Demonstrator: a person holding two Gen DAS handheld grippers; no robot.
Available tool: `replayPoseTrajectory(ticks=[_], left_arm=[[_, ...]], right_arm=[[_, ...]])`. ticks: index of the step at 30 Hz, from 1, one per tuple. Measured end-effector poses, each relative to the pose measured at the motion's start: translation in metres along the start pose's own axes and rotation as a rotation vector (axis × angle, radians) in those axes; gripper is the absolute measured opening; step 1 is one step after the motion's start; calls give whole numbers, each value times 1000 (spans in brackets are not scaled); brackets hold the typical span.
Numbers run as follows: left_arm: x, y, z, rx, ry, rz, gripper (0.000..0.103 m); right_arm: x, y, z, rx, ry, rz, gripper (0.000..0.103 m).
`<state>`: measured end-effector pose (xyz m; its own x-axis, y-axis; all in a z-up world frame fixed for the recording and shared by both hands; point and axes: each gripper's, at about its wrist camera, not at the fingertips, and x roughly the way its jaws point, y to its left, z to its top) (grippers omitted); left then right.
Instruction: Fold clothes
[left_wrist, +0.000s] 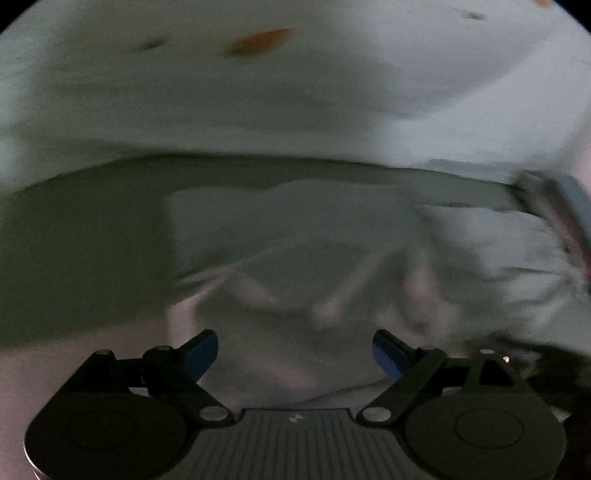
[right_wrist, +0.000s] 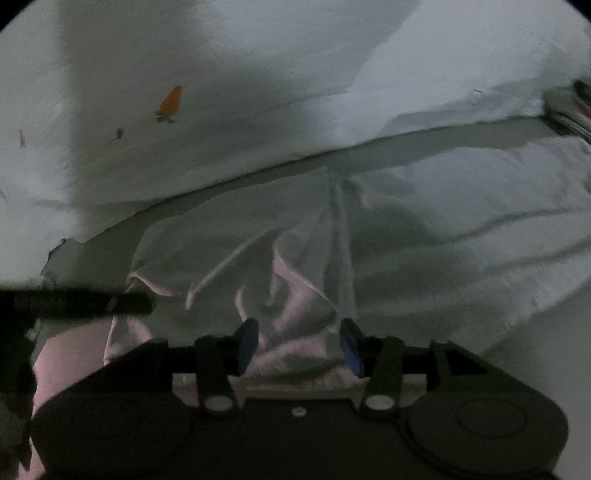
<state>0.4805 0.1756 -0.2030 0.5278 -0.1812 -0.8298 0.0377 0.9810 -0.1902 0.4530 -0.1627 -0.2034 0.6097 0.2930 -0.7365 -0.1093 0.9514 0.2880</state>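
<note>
Two grippers hang over one big pale sheet (right_wrist: 258, 55) with small orange prints. On it lies the cloth (right_wrist: 424, 221), white with a pink side, all bunched up. Its long way runs left to right across both views. The right gripper (right_wrist: 299, 345) is nearer: pink folds sit between its blue fingers (right_wrist: 245, 343), which are apart, not pinching. The left gripper (left_wrist: 295, 356) has fingers wide apart, with cloth just ahead.

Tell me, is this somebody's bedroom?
Probably a bedroom, though it's dim: a white sheet printed with orange carrots covers the surface, and a crumpled pale pink garment lies on it.
</note>
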Motion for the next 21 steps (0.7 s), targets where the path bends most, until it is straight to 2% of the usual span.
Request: replayPoseTrajectory(ticks=[3, 5, 7, 8, 10, 11, 12, 13, 15, 18, 21], left_arm=[[13, 24, -9, -72, 61, 26, 91], [19, 35, -12, -107, 79, 1, 89], [20, 38, -12, -130, 59, -19, 86], [20, 38, -12, -135, 47, -40, 70], [22, 37, -9, -132, 39, -65, 57], [23, 36, -7, -124, 32, -58, 34], [23, 35, -5, -116, 29, -40, 15], [24, 34, -4, -116, 32, -33, 14], [20, 36, -3, -157, 36, -75, 11], [4, 45, -4, -213, 33, -157, 10], [4, 52, -13, -218, 65, -195, 12]], right_arm=[[13, 9, 6, -38, 1, -11, 53], [22, 15, 8, -75, -7, -40, 53], [31, 23, 9, -128, -22, -97, 55], [34, 27, 9, -148, -25, -116, 56], [40, 32, 9, -178, -18, -125, 52], [43, 34, 8, -193, -14, -130, 26], [47, 37, 8, -208, -11, -134, 9], [50, 40, 7, -223, -7, -139, 2], [37, 44, 7, -223, -65, -143, 2], [0, 42, 9, -127, -129, -153, 1], [-17, 30, 3, -41, -102, -170, 2]])
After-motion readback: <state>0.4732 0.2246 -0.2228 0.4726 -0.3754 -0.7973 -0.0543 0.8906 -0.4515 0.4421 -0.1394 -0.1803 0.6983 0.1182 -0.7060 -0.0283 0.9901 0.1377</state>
